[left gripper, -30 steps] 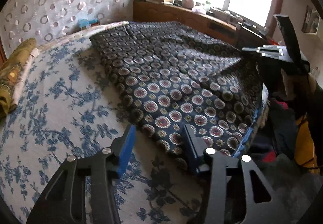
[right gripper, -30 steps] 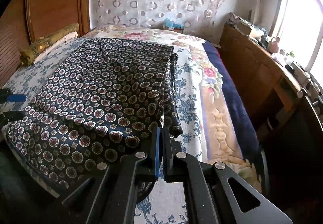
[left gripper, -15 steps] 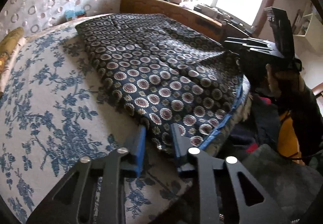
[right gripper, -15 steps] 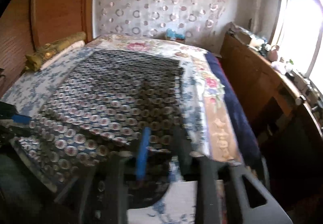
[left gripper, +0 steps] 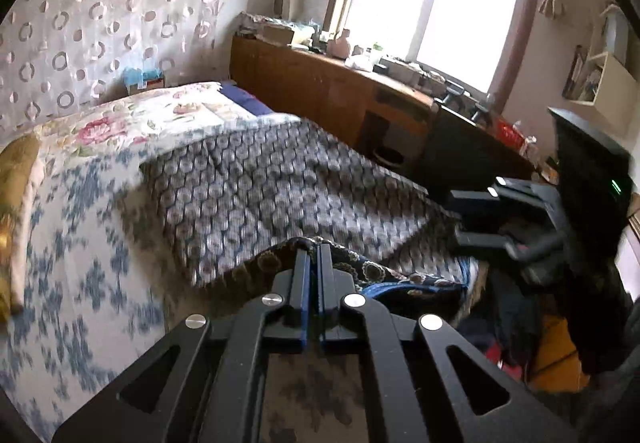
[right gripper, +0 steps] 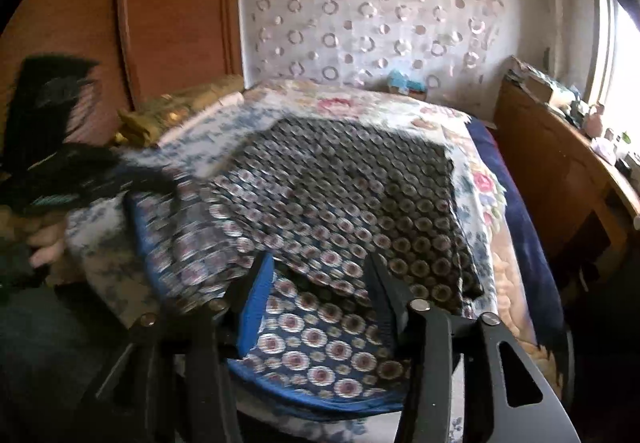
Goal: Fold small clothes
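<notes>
A dark navy cloth (left gripper: 280,183) with a round medallion print lies spread on the bed. My left gripper (left gripper: 314,248) is shut on its near corner, and that corner is lifted and bunched around the fingertips. In the right wrist view the same cloth (right gripper: 340,183) fills the middle of the bed. My right gripper (right gripper: 320,277) hovers over its blue-hemmed near edge with its jaws opening; the cloth lies between and under the fingers, and the pads do not press it. The right gripper (left gripper: 468,219) also shows at the bed's right edge. The left gripper (right gripper: 152,183) is a blur beside a hand (right gripper: 44,243).
The bed has a blue floral sheet (left gripper: 80,243) and a rose-print quilt (right gripper: 400,103) at its far end. A gold rolled bolster (left gripper: 16,203) lies on its left. A wooden cabinet (left gripper: 320,91) runs under the window. Clothes (left gripper: 560,343) are piled on the floor at right.
My left gripper closed on the cloth's near corner and rose with it. My right gripper went from shut to open and shifted along the cloth's near edge.
</notes>
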Demonstrator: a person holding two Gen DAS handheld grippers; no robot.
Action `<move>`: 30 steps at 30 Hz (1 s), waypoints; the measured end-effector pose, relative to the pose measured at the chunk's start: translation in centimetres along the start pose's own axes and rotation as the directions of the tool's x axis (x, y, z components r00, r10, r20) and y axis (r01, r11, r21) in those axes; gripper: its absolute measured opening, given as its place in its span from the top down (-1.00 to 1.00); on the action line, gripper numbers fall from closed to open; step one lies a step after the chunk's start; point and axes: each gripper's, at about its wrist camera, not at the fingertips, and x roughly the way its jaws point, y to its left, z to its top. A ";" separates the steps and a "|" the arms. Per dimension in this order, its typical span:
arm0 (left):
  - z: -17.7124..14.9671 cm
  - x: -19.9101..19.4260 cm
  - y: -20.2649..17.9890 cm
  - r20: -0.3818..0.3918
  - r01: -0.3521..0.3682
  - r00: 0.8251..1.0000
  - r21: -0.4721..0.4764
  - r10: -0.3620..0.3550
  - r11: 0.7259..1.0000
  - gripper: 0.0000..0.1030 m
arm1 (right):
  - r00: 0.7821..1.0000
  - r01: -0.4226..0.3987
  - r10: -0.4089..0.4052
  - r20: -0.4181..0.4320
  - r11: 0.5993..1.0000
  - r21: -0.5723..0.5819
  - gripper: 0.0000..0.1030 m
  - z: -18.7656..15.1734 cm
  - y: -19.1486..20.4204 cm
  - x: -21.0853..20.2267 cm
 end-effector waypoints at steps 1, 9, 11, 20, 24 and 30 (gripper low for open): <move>0.4 0.3 0.2 -0.002 0.006 1.000 -0.006 -0.006 1.000 0.93 | 1.000 -0.014 0.014 0.007 1.000 -0.007 -0.09 0.1 0.3 -0.3; 1.8 2.4 1.8 -0.003 -0.044 0.999 -0.033 0.044 0.998 0.94 | 0.997 -0.074 0.075 0.014 0.996 -0.044 -0.22 -0.8 1.3 -1.2; 1.8 2.5 2.2 0.000 -0.049 0.999 -0.040 0.049 0.998 0.94 | 0.997 -0.083 0.083 0.001 0.996 -0.045 -0.22 -1.1 1.5 -0.5; 1.8 2.1 3.9 0.021 -0.064 0.998 -0.087 0.066 0.994 0.94 | 0.993 -0.001 0.000 -0.121 1.000 -0.008 -0.22 -2.7 -1.0 3.0; 2.0 1.9 4.2 0.033 -0.056 0.998 -0.090 0.060 0.994 0.93 | 0.991 -0.018 0.027 -0.132 0.998 0.066 0.10 -2.5 -3.3 3.5; 2.8 2.5 5.0 0.023 -0.115 0.993 -0.071 0.117 0.991 0.93 | 0.993 -0.021 0.022 -0.118 1.000 0.012 0.88 -0.1 -3.8 4.1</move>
